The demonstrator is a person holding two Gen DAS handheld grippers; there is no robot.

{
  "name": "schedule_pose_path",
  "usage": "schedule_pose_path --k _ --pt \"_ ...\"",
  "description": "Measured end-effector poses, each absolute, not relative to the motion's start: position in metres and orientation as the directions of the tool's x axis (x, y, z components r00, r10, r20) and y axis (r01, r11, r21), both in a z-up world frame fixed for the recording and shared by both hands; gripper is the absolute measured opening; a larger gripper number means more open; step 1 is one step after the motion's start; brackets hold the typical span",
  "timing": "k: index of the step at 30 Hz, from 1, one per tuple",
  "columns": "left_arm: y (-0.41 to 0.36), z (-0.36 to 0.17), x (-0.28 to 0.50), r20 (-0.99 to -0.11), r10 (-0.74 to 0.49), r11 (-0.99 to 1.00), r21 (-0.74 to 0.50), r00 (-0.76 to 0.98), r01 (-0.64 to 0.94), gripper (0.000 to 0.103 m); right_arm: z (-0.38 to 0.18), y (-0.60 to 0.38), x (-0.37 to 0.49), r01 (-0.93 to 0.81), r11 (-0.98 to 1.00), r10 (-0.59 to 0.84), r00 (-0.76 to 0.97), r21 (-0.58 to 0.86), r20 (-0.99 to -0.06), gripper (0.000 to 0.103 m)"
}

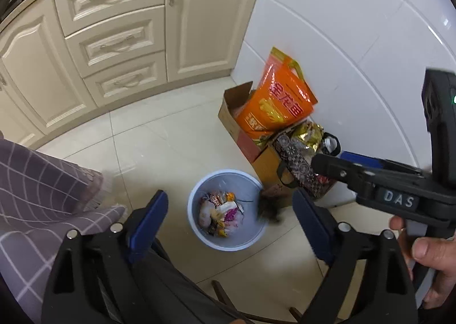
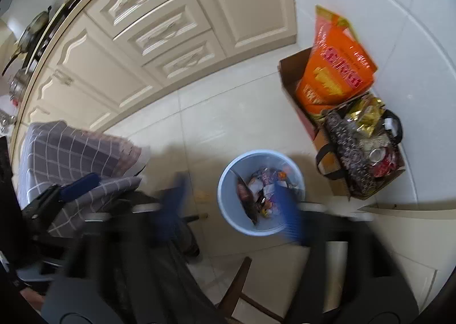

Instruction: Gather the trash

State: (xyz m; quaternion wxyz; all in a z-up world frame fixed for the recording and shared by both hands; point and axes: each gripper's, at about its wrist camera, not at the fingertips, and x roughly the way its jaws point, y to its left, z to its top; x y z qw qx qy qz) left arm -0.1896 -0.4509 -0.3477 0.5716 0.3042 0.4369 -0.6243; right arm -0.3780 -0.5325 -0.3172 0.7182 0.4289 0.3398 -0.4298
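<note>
A pale blue trash bin point(image 1: 196, 227) stands on the tiled floor, holding several wrappers point(image 1: 221, 214). It shows in the right wrist view too point(image 2: 228, 210), with wrappers point(image 2: 263, 190) inside. A dark blurred piece of trash point(image 1: 268, 207) is in the air over the bin's right rim. My left gripper point(image 1: 228, 210) is open and empty above the bin. My right gripper point(image 2: 230, 207) is open, blurred, above the bin; its body point(image 1: 399, 190) shows at right in the left wrist view.
Cream cabinets point(image 1: 119, 39) run along the back. A cardboard box point(image 1: 230, 118) with an orange bag point(image 1: 279, 104) and a patterned tote point(image 1: 302, 164) stand by the white wall. A checked cloth point(image 1: 37, 181) lies at left. A wooden chair frame point(image 2: 236, 284) is below.
</note>
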Motion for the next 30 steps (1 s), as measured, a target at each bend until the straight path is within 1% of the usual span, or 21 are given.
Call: schedule_pose_path --k 1,2,3,6,9,17,21,26,30 --pt "-0.450 -0.344 -0.187 -0.878 -0.453 0.043 -0.193 -0.153 0.980 0.088 -0.316 -0.533 -0.379 0.910 0.258 -0.329 0.399 0.325 -0.855 0.070" --pt "-0.451 -0.341 -0.186 -0.876 -0.461 0.050 -0.186 -0.142 0.981 0.088 -0.315 -0.533 -0.379 0.913 0.252 -0.339 0.394 0.321 -0.854 0.076" --pt "-0.449 -0.336 -0.183 -0.870 -0.476 0.056 -0.177 -0.129 0.983 0.090 -0.313 -0.534 -0.379 0.916 0.248 -0.350 0.389 0.317 -0.852 0.086" --pt "-0.443 -0.323 -0.177 -0.854 -0.509 0.064 -0.163 -0.109 0.985 0.091 -0.309 -0.535 -0.378 0.919 0.241 -0.364 0.383 0.311 -0.849 0.094" --pt "-0.437 -0.311 -0.173 -0.838 -0.538 0.074 -0.154 -0.091 0.985 0.091 -0.304 -0.535 -0.373 0.922 0.251 -0.369 0.373 0.295 -0.851 0.095" --pt "-0.415 -0.267 -0.159 -0.778 -0.628 0.120 -0.112 -0.012 0.986 0.092 -0.285 -0.529 -0.354 0.906 0.290 -0.383 0.405 0.308 -0.830 0.095" --pt "-0.395 -0.236 -0.147 -0.727 -0.684 0.166 -0.085 0.052 0.982 0.094 -0.262 -0.523 -0.337 0.885 0.336 -0.398 0.444 0.322 -0.803 0.095" --pt "-0.363 -0.198 -0.123 -0.666 -0.730 0.250 -0.051 0.153 0.967 0.096 -0.217 -0.509 -0.296 0.831 0.443 -0.412 0.522 0.336 -0.747 0.095" --pt "-0.333 -0.174 -0.098 -0.629 -0.734 0.338 -0.011 0.256 0.941 0.097 -0.182 -0.490 -0.254 0.771 0.539 -0.404 0.589 0.338 -0.700 0.096"
